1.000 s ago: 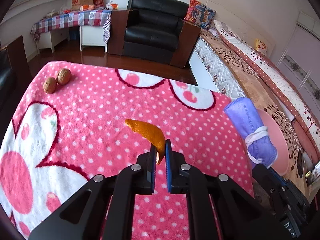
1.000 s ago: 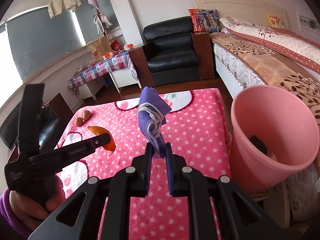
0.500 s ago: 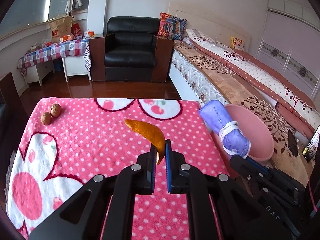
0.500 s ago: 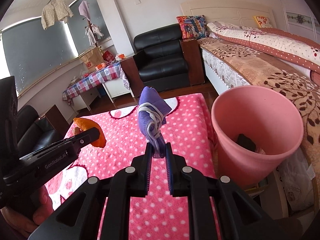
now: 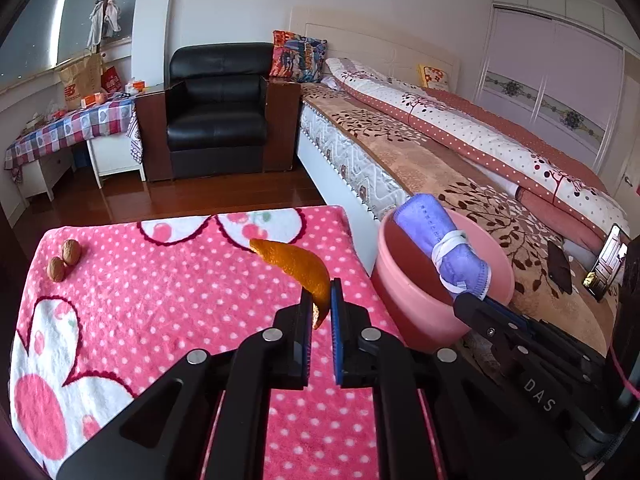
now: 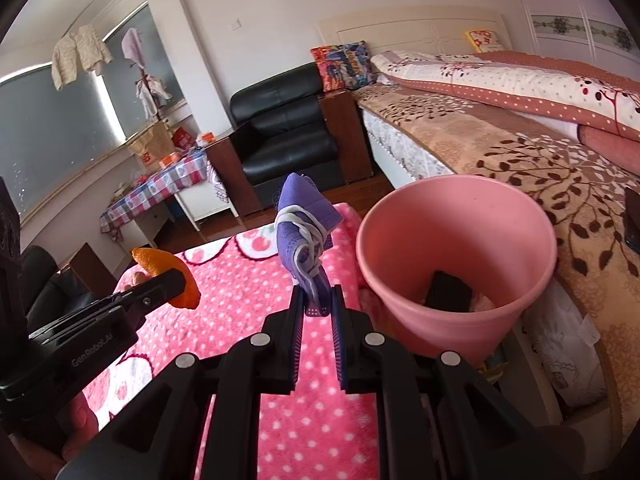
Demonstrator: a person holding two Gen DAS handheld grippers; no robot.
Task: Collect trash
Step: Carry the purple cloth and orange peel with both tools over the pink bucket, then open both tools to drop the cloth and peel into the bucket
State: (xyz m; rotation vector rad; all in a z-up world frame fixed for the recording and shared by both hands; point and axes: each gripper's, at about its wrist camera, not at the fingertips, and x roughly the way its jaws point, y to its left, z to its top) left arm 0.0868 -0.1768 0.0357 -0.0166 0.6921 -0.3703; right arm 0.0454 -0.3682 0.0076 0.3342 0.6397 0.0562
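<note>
My left gripper (image 5: 321, 292) is shut on a curved orange peel (image 5: 294, 266), held above the pink polka-dot blanket (image 5: 168, 304). My right gripper (image 6: 316, 298) is shut on a rolled purple face mask (image 6: 302, 224) wrapped in its white ear loops. In the left wrist view the mask (image 5: 438, 240) hangs in front of the pink bin (image 5: 416, 304), which stands off the table's right edge. In the right wrist view the bin (image 6: 456, 220) lies just right of the mask, with a dark object (image 6: 448, 292) at its bottom; the peel (image 6: 168, 270) shows at left.
Two walnuts (image 5: 64, 258) lie at the blanket's far left. A bed (image 5: 460, 152) runs along the right, behind the bin. A black armchair (image 5: 218, 108) and a checked-cloth side table (image 5: 68, 124) stand at the back. A hand (image 6: 80, 424) holds the left gripper.
Both grippers have moved right toward the bin, each keeping its grip. The bin has come much closer in both views, and the mask now hangs right beside its rim.
</note>
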